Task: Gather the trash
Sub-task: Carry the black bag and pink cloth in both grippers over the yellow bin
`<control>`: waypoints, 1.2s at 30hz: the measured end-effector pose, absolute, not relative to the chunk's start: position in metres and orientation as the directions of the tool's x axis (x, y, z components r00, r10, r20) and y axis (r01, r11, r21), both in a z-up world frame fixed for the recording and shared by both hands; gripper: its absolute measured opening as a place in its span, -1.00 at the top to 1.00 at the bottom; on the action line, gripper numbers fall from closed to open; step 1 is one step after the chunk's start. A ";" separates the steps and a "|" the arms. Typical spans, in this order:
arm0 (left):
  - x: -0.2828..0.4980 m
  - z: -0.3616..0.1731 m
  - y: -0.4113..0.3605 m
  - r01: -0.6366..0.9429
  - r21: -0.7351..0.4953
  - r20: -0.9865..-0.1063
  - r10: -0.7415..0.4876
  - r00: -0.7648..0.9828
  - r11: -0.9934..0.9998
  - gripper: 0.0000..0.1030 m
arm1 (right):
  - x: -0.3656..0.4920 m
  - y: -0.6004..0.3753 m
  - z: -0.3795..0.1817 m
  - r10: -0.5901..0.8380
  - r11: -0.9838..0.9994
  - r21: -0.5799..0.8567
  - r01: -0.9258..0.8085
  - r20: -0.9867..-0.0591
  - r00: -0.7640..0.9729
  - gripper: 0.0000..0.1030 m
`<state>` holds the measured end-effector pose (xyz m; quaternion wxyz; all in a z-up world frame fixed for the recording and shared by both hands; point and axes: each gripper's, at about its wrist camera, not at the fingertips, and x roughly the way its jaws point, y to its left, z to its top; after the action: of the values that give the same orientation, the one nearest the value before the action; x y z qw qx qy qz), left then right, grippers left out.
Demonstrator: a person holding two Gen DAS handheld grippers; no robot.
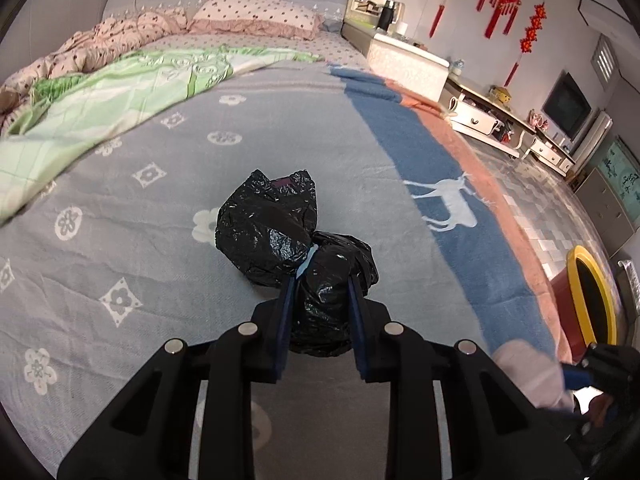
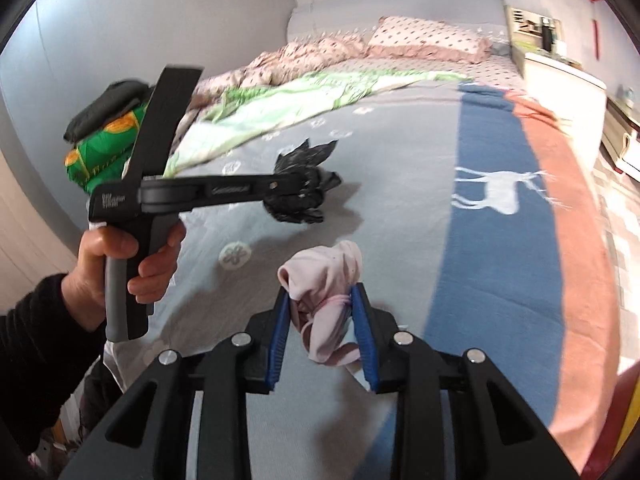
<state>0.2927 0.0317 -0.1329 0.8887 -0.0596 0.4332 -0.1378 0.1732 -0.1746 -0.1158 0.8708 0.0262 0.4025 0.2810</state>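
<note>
A crumpled black trash bag [image 1: 264, 224] is pinched at its near end by my left gripper [image 1: 322, 280], which is shut on it. In the right wrist view the left gripper [image 2: 300, 188] is seen side-on, with the black bag [image 2: 296, 204] hanging just above the grey bed cover [image 2: 400, 184]. My right gripper [image 2: 321, 294] is shut on a crumpled pink wad [image 2: 328, 280] that fills the gap between its blue pads. The left wrist view has that pink wad [image 1: 524, 368] and the right gripper [image 1: 592, 368] at its lower right edge.
A red bin with a yellow rim [image 1: 592, 304] stands on the tiled floor beside the bed. A green blanket [image 1: 120, 92] and pillows [image 1: 256, 12] lie at the bed's head. Folded cloth [image 2: 104, 140] is stacked at the left. A hand [image 2: 120, 264] grips the left tool's handle.
</note>
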 end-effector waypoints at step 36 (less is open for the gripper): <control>0.175 0.044 -0.318 0.628 -0.130 -0.538 -0.587 0.605 0.767 0.52 | 0.058 -0.531 0.017 -0.030 0.934 0.308 0.179 -0.434 0.901 0.43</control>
<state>0.1754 -0.3179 0.0441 0.8951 0.0360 0.2869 -0.3394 0.0578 -0.5314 0.0173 0.9594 0.1729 0.2162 -0.0545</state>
